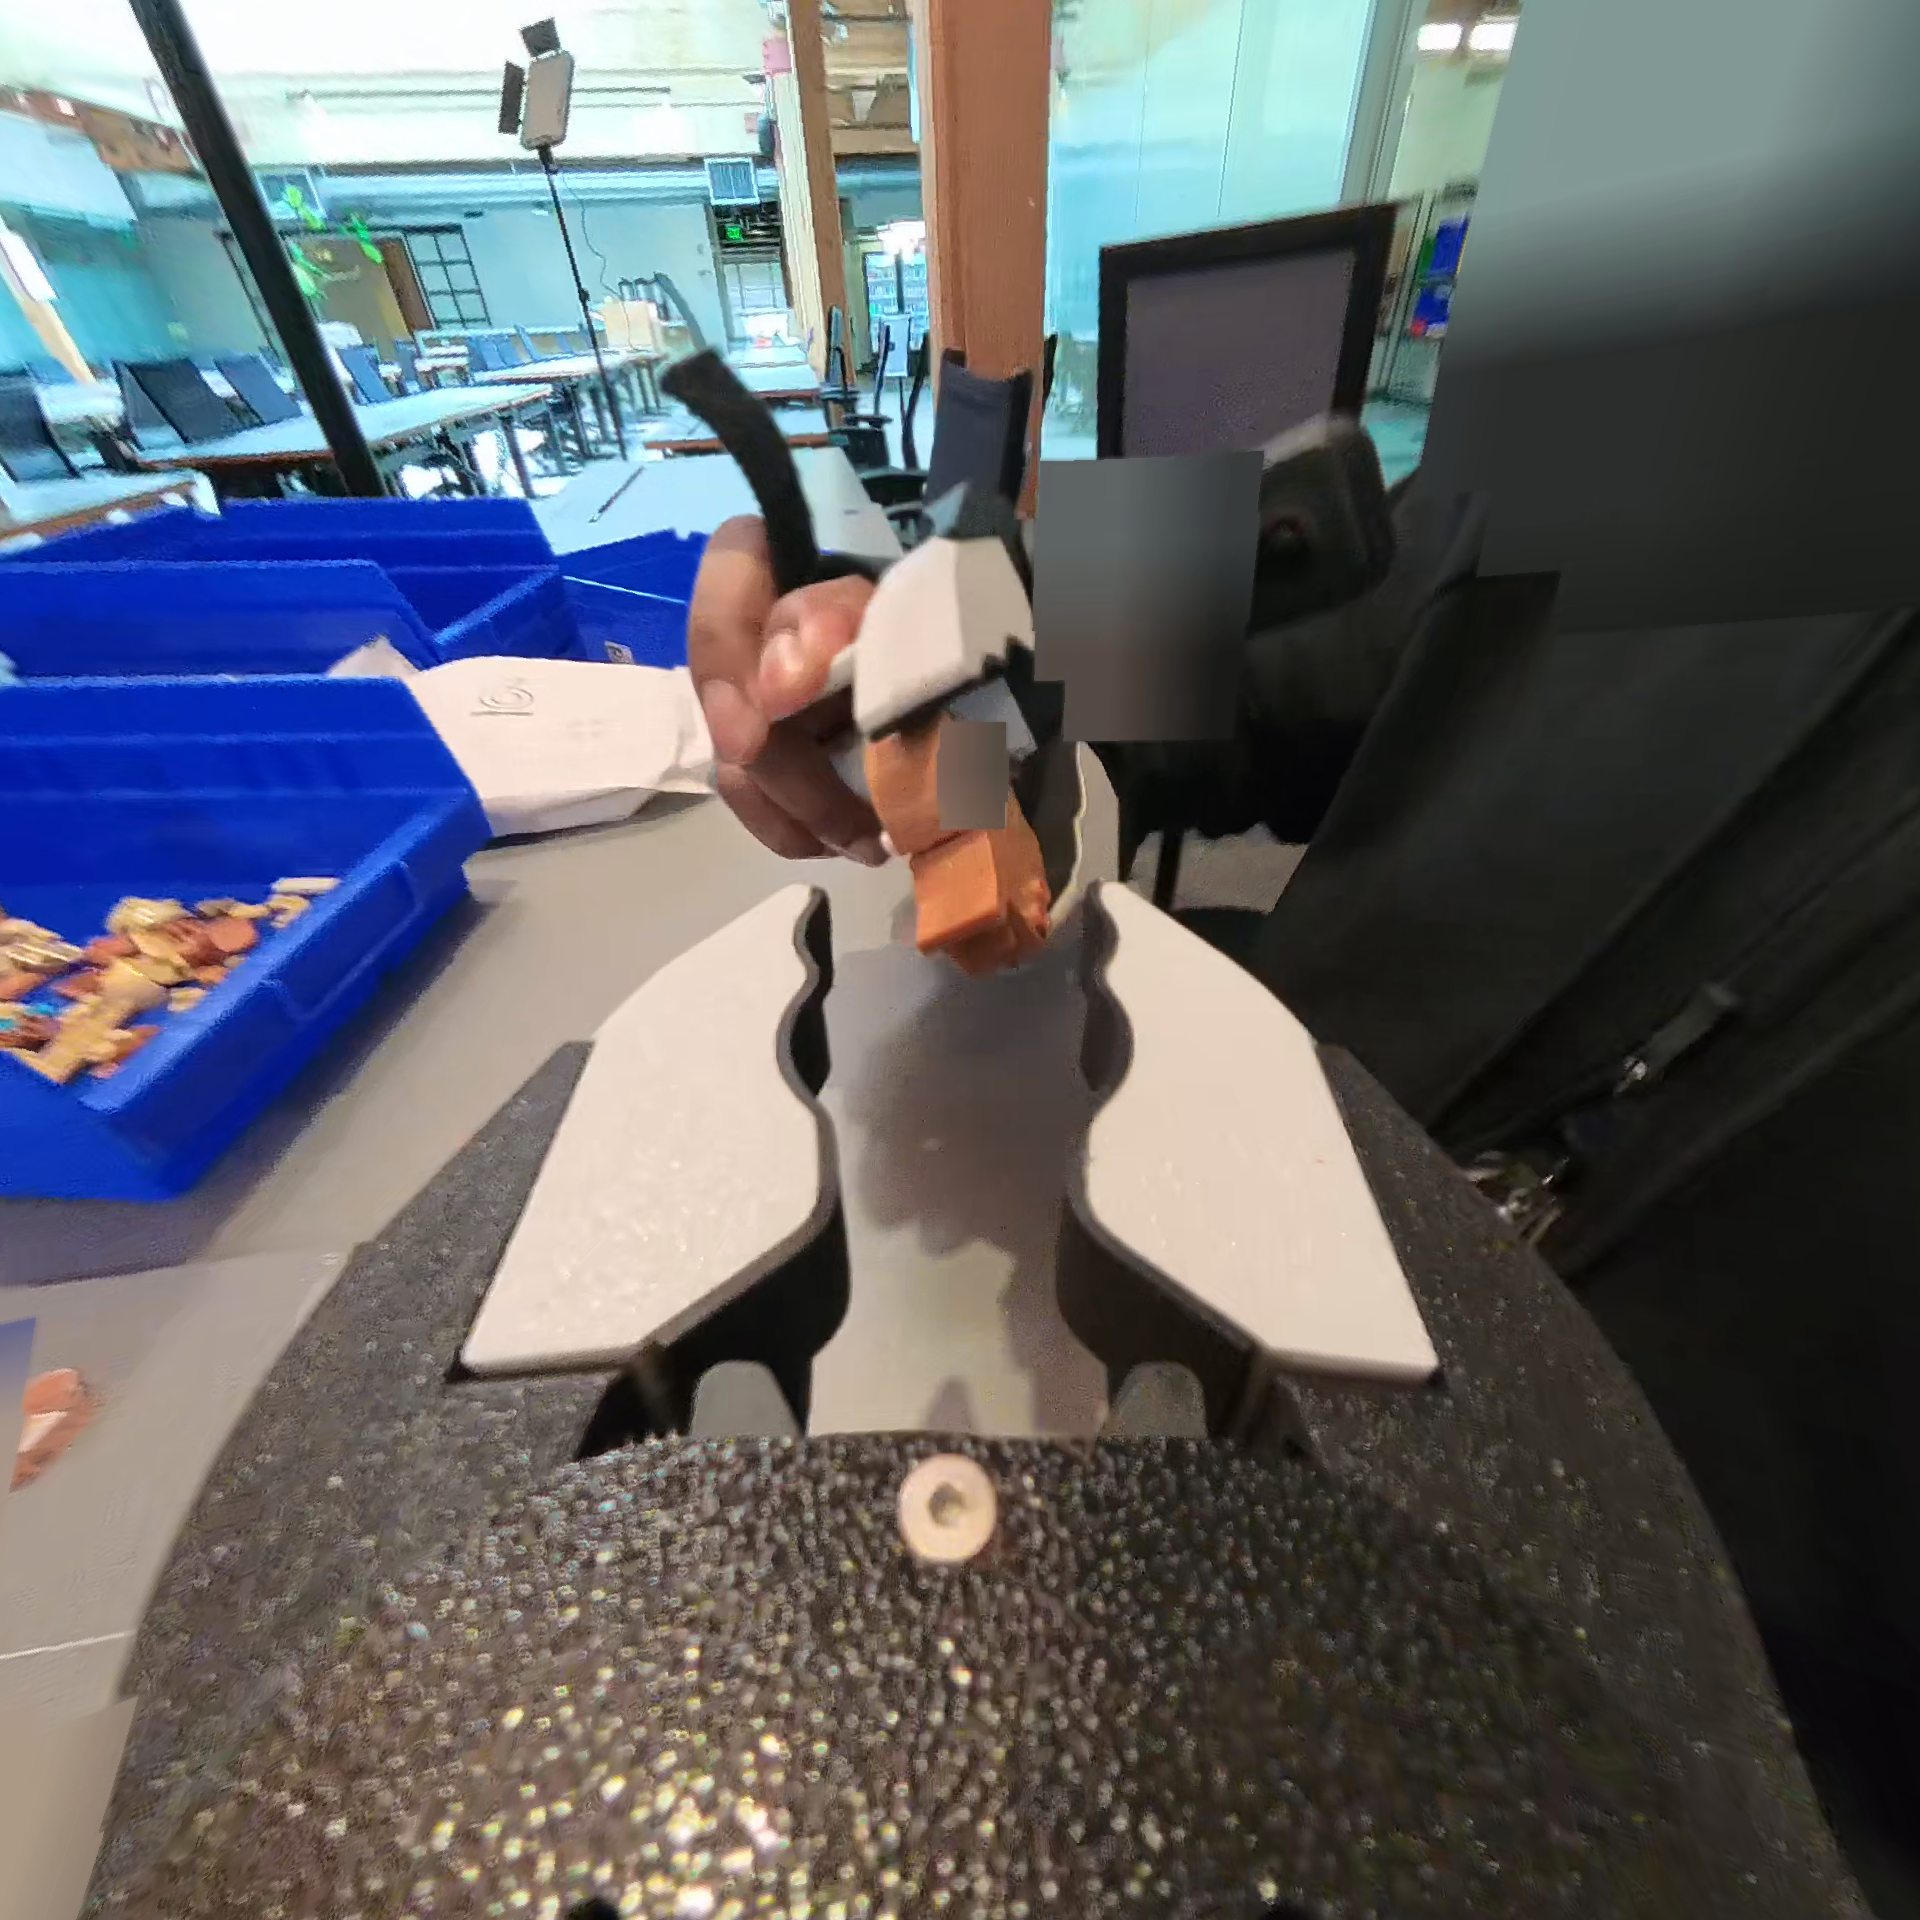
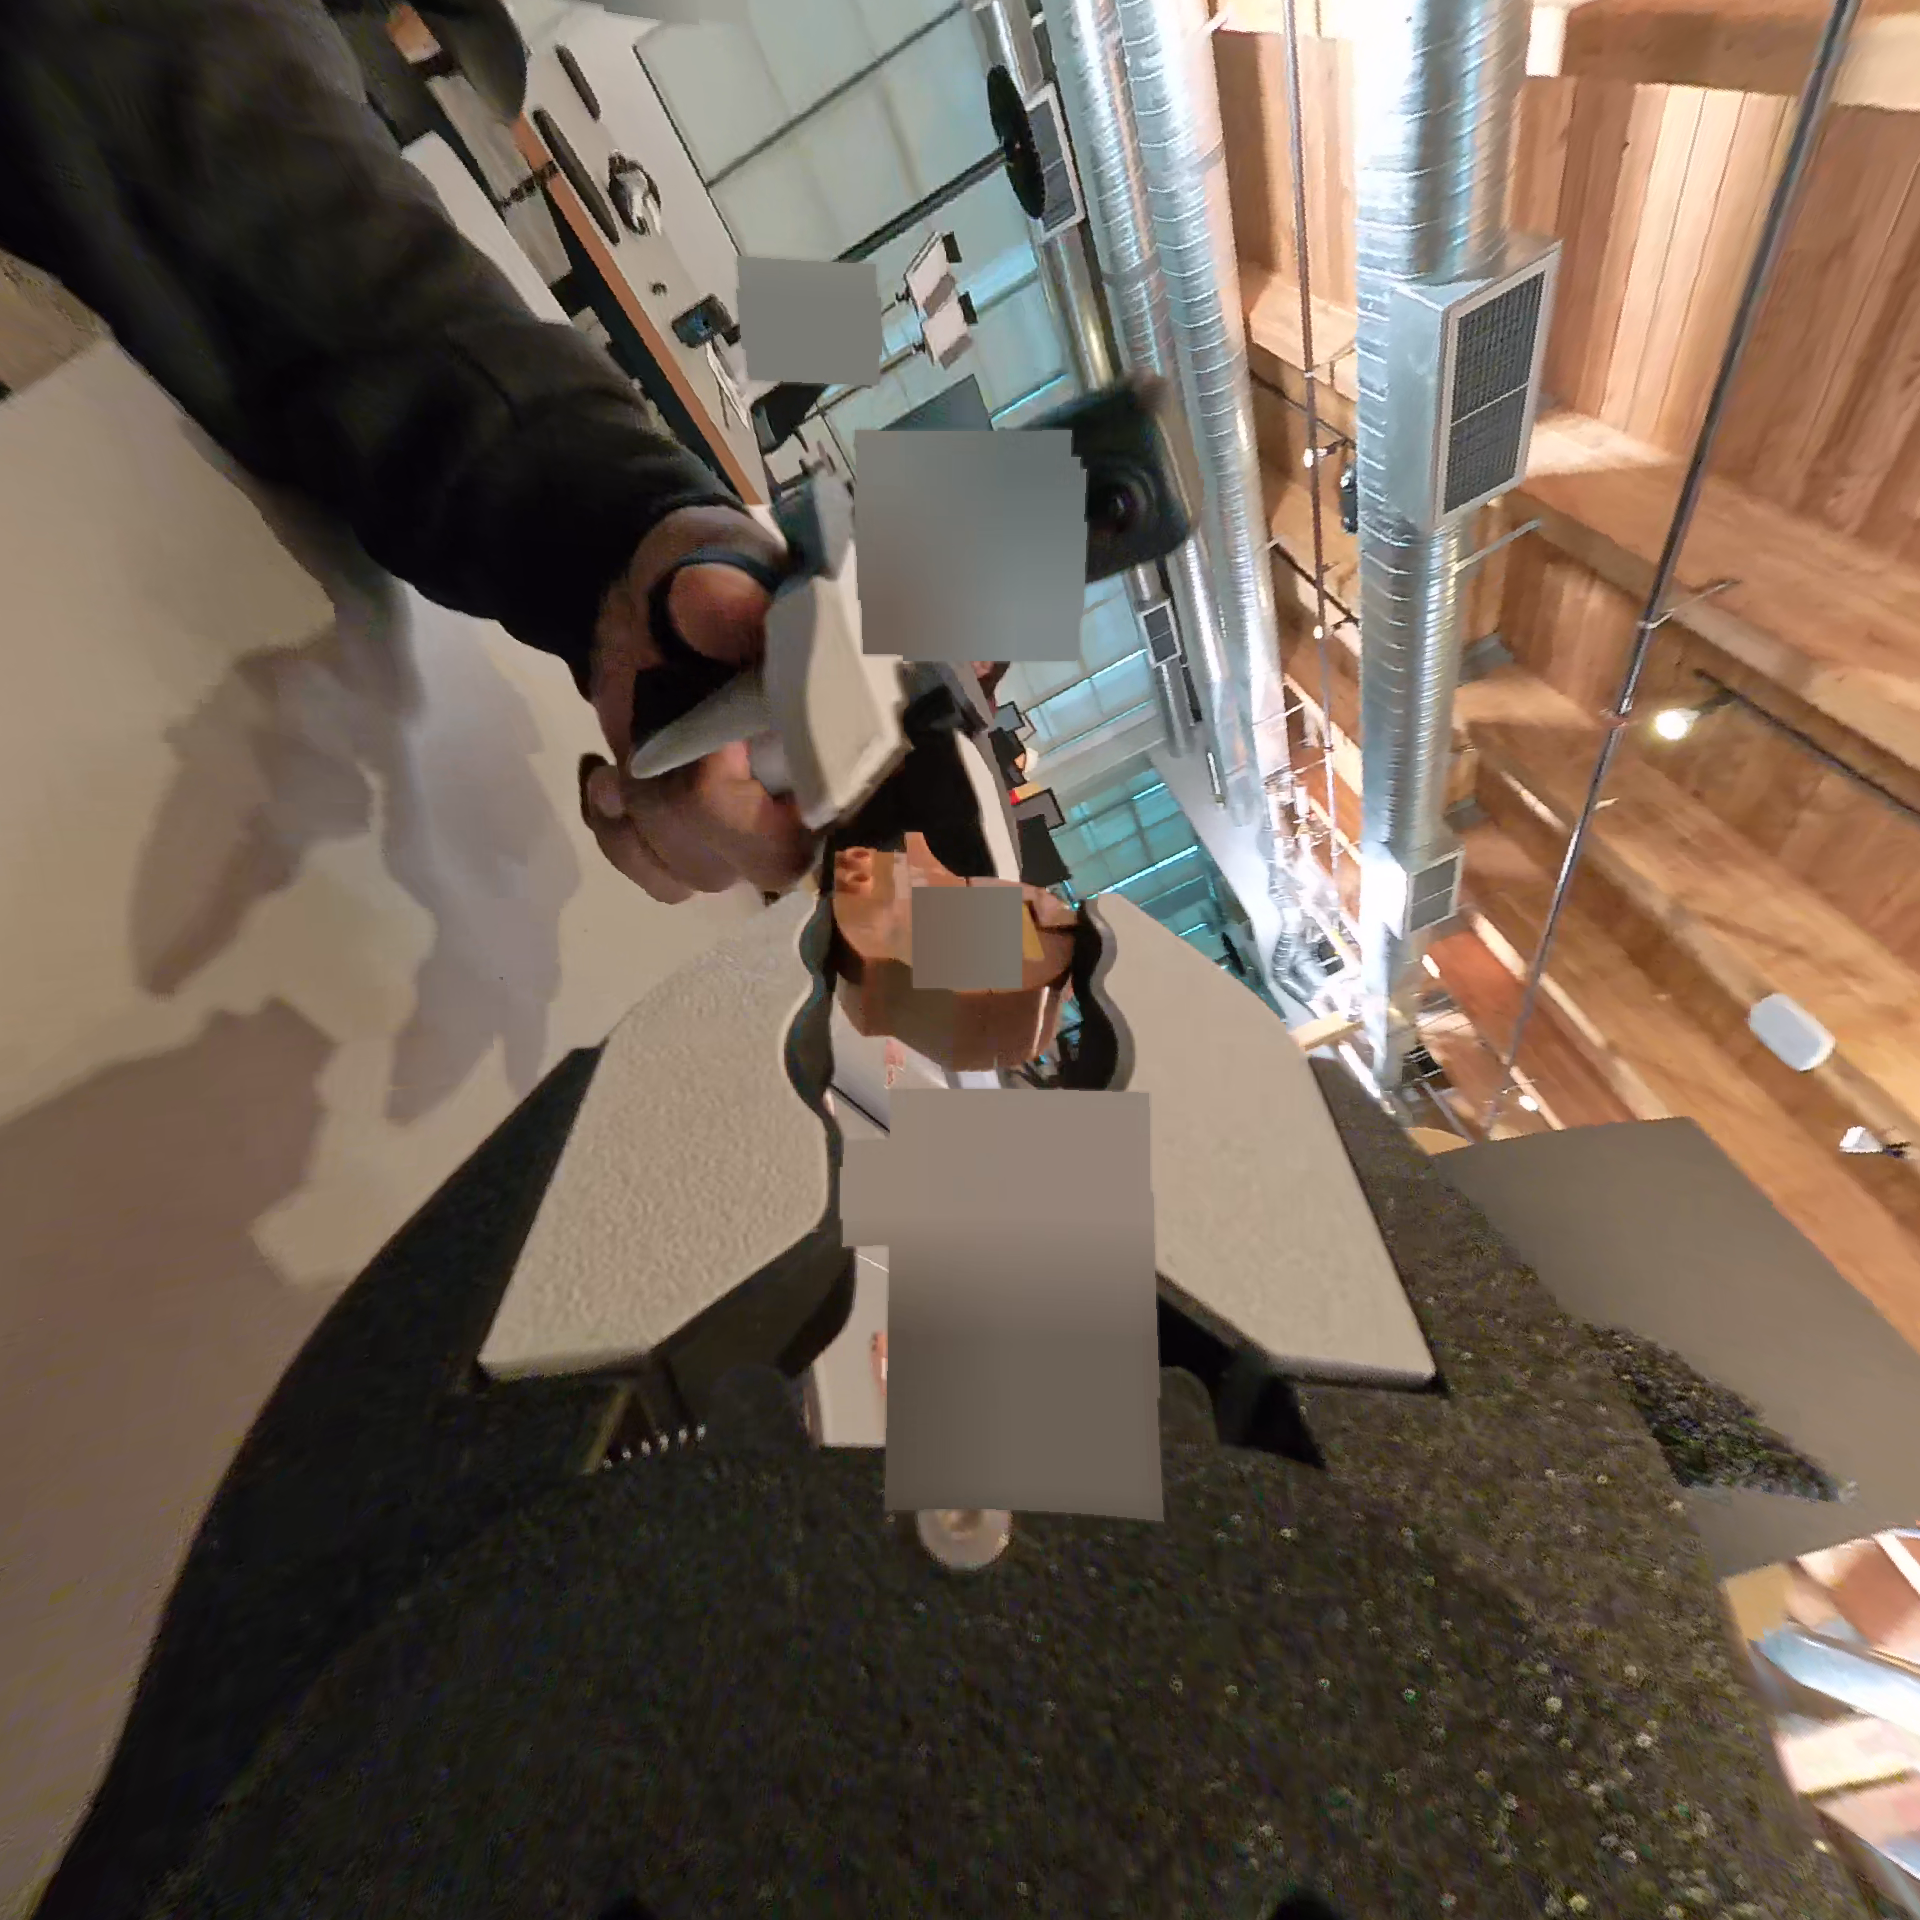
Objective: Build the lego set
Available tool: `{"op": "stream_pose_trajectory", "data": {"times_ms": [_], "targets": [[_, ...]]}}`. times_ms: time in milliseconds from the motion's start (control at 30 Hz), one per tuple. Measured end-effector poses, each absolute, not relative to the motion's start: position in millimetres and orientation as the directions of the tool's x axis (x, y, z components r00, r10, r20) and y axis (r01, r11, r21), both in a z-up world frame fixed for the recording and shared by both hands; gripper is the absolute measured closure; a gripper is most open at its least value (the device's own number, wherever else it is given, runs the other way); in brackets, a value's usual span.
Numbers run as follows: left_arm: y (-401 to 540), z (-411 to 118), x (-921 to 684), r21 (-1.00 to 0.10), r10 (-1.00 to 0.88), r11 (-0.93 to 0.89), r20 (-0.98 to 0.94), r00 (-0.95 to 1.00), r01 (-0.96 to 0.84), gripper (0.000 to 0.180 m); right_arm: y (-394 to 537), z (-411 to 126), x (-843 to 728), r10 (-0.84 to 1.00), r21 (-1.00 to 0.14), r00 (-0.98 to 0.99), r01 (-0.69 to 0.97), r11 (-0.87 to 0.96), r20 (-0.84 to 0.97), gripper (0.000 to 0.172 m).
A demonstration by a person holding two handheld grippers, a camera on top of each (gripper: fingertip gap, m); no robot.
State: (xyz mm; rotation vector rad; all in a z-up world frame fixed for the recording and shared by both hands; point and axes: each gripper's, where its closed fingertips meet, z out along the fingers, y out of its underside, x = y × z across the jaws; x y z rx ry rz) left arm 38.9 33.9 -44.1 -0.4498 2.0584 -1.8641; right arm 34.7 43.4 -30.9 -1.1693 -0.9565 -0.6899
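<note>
Gripping noted at right gripper: jaws part open, pads pressed on brown toy figure, held aloft. Left gripper open, empty, figure just beyond tips. Blue bin of similar pieces at left on table.

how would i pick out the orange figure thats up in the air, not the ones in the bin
Start at the grey tabletop with the blue plastic bins along its left side. To the right of the bins, the right gripper reaches down with an orange blocky toy figure clamped between its pale fingers, just ahead of the open left gripper. Unlike the small figures heaped in the near bin, it hangs alone above the table.
</note>
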Motion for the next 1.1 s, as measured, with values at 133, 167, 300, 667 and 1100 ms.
{"op": "stream_pose_trajectory", "data": {"times_ms": [133,167,300,667,1100], "targets": [[27.6,-47.7,40.2,-0.993,-0.414,0.058,0.07,-0.908,-0.103,0.137,44.9,-33.3,31.8,-0.015,-0.362,0.378,0.896,0.258,0.925,0.128],[25.4,-50.4,40.2,-0.991,-0.411,0.068,0.075,-0.909,-0.112,0.137,45.1,-33.8,30.8,-0.025,-0.345,0.363,0.903,0.256,0.932,0.128],[16.0,-54.6,36.2,-0.991,-0.375,0.093,0.051,-0.926,-0.092,0.156,45.9,-36.6,27.3,-0.049,-0.291,0.313,0.922,0.253,0.948,0.128],[14.9,-57.6,36.4,-0.986,-0.386,0.154,-0.004,-0.922,-0.06,0.157,44.9,-39.1,27.1,-0.027,-0.303,0.321,0.916,0.264,0.947,0.126],[16.7,-64.4,41.5,-0.974,-0.409,0.151,0.095,-0.908,-0.17,0.158,47.2,-46.5,31.8,0.023,-0.313,0.316,0.921,0.232,0.948,0.128]]}}
